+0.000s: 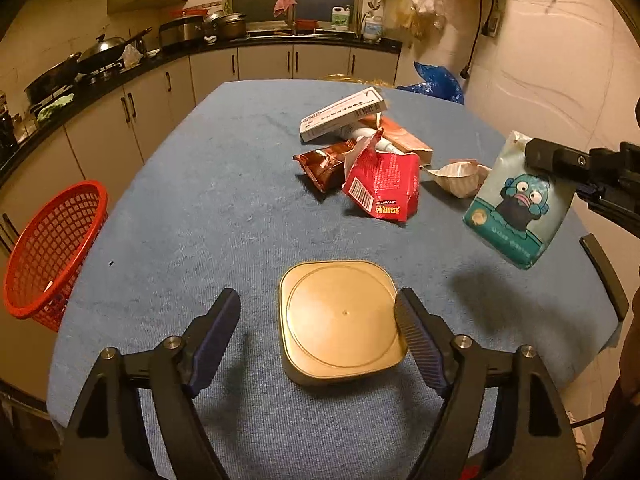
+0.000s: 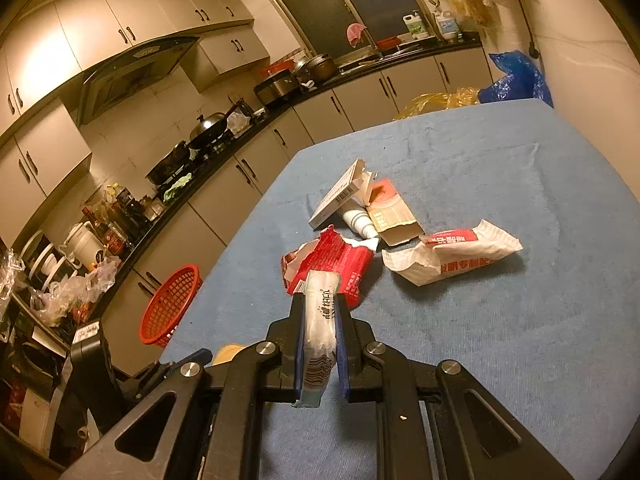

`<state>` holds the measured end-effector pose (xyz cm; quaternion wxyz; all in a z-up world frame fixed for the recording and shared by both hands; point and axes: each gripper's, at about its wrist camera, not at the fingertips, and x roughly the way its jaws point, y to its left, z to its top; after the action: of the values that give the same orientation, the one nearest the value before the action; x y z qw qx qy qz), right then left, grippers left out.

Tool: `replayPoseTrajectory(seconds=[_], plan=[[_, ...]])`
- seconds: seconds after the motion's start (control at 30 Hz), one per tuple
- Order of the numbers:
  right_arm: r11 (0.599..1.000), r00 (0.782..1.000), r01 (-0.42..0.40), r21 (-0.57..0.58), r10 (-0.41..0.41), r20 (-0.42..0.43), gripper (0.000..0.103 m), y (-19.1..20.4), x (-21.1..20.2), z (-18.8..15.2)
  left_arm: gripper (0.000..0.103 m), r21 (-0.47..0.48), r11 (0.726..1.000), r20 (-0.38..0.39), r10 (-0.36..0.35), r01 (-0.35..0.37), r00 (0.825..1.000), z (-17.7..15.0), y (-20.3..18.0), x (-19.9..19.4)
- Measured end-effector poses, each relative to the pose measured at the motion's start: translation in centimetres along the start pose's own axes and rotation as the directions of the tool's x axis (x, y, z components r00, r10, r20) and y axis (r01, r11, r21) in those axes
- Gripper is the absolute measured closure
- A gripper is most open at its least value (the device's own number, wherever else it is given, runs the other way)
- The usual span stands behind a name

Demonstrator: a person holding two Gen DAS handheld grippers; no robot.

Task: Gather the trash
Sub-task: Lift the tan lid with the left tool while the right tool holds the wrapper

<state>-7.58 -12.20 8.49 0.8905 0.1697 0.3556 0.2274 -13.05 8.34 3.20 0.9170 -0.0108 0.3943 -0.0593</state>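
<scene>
My left gripper [image 1: 318, 312] is open over the blue tablecloth, its jaws on either side of a square gold tin [image 1: 340, 322] lying flat; the right finger is close to the tin's edge. My right gripper [image 2: 319, 308] is shut on a pale blue-green tissue pack [image 2: 318, 332] with a cartoon face, held above the table; the pack also shows in the left wrist view [image 1: 520, 204]. A trash pile lies mid-table: a red wrapper [image 1: 382, 184], a brown wrapper [image 1: 324, 162], a white box [image 1: 344, 114], a white tube [image 2: 358, 218], a crumpled white wrapper [image 2: 448, 256].
A red mesh basket [image 1: 52, 248] stands off the table's left edge, also in the right wrist view [image 2: 170, 306]. The kitchen counter [image 1: 120, 76] with pots runs along the left and back. A blue bag [image 1: 438, 80] lies beyond the far table edge.
</scene>
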Motion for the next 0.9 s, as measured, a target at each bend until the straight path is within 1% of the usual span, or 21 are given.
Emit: replayPoseTrajectory(seconds=[0.07,0.23,0.33,0.4,0.57,0.63,0.67,0.7,0.83,0.9], plan=[[1.0,1.0,-0.004,0.003,0.004,-0.005,0.089,-0.1,0.1,0.0,0.021,-0.007,1.0,-0.008,-0.002,0.002,1.0,0.0,0.0,0.1],[1.0,1.0,-0.016,0.006,0.016,-0.018,0.089,-0.5,0.7,0.2,0.018,0.012,1.0,-0.026,-0.008,0.008,1.0,-0.5,-0.8,-0.1],[1.0,0.999,-0.026,0.005,0.026,-0.022,0.089,-0.6,1.0,0.3,0.017,0.037,0.999,-0.032,0.022,-0.021,0.999,-0.7,-1.2,0.4],[1.0,0.999,-0.031,0.004,0.031,-0.027,0.089,-0.6,1.3,0.3,0.017,0.031,0.999,-0.052,0.021,-0.019,0.998,-0.8,-1.1,1.0],[0.999,0.998,-0.044,-0.002,0.044,-0.042,0.089,-0.8,2.0,0.3,0.017,0.029,0.998,-0.046,0.051,-0.049,0.998,-0.7,-1.0,1.8],[0.999,0.997,-0.05,-0.003,0.05,-0.051,0.089,-0.9,2.4,0.3,0.021,0.038,0.997,-0.047,0.072,-0.07,0.996,-0.7,-1.0,2.3],[0.999,0.997,-0.052,-0.004,0.051,-0.053,0.089,-0.9,2.5,0.2,0.031,0.037,0.997,-0.054,0.075,-0.073,0.996,-0.6,-1.0,2.6],[0.998,0.997,-0.055,-0.005,0.055,-0.057,0.089,-0.9,2.7,0.2,0.038,0.03,0.997,-0.057,0.067,-0.066,0.996,-0.6,-0.9,2.9],[0.999,0.996,-0.053,-0.012,0.052,-0.068,0.089,-0.9,3.4,0.1,0.039,0.029,0.996,-0.033,0.083,-0.082,0.996,-0.1,-0.6,3.3],[0.998,0.996,-0.055,-0.016,0.054,-0.068,0.089,-0.7,3.5,0.2,0.039,0.017,0.998,-0.032,0.069,-0.068,0.997,0.2,-0.2,3.5]])
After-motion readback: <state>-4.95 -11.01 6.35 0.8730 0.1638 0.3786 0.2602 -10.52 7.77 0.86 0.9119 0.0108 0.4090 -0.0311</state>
